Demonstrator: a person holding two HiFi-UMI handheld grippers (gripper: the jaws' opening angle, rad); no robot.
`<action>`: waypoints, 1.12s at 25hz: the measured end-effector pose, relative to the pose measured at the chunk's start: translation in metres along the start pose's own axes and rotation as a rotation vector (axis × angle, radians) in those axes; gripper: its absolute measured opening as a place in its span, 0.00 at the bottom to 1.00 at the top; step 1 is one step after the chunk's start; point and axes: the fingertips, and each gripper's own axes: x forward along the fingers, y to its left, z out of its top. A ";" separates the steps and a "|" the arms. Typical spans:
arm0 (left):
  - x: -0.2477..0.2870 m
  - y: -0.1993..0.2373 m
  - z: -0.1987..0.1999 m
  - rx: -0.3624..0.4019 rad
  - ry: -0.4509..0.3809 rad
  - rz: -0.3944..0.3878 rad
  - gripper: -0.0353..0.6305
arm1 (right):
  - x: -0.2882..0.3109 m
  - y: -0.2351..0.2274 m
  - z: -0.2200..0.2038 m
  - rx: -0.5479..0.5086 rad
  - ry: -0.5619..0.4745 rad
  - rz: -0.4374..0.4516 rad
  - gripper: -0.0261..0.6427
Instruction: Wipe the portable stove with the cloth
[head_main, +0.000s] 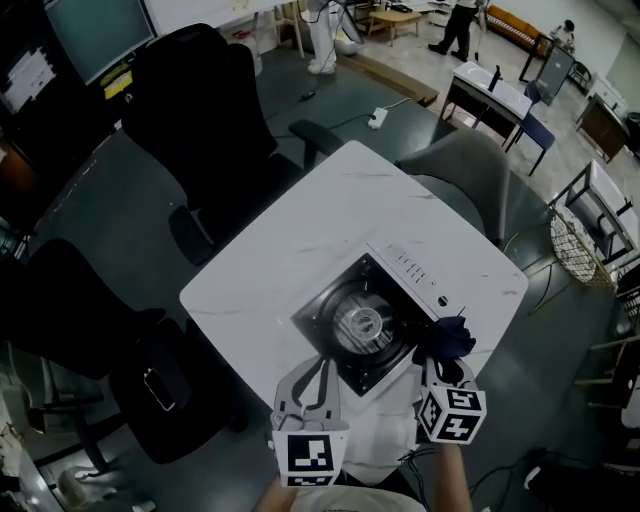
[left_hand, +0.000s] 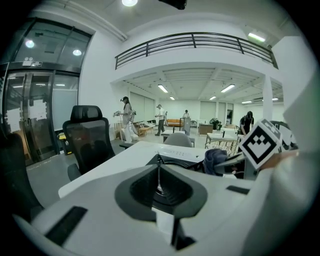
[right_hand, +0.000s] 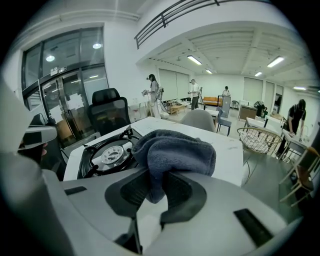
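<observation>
The portable stove (head_main: 372, 322) is white with a black top and a round burner, and it sits near the front right edge of the white table (head_main: 300, 250). My right gripper (head_main: 441, 364) is shut on a dark blue cloth (head_main: 447, 338), held at the stove's right front corner. The right gripper view shows the cloth (right_hand: 175, 152) bunched between the jaws, with the burner (right_hand: 107, 152) just left of it. My left gripper (head_main: 324, 364) hovers at the stove's near edge, jaws shut with nothing in them. In the left gripper view the stove (left_hand: 175, 159) lies ahead and the cloth (left_hand: 215, 160) is to the right.
Black office chairs (head_main: 200, 110) stand to the left of the table and a grey chair (head_main: 470, 170) at its far right. A wire basket (head_main: 575, 245) is on the floor at the right. Several people stand far back in the room.
</observation>
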 end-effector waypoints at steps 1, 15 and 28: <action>0.001 0.001 -0.001 0.003 0.002 -0.005 0.09 | 0.001 0.001 -0.001 -0.006 0.003 -0.004 0.15; 0.001 0.021 -0.006 0.009 0.016 -0.064 0.09 | -0.010 0.022 -0.025 -0.059 0.104 -0.040 0.15; -0.003 0.030 -0.008 0.035 0.011 -0.105 0.09 | -0.024 0.049 -0.039 -0.102 0.174 -0.025 0.15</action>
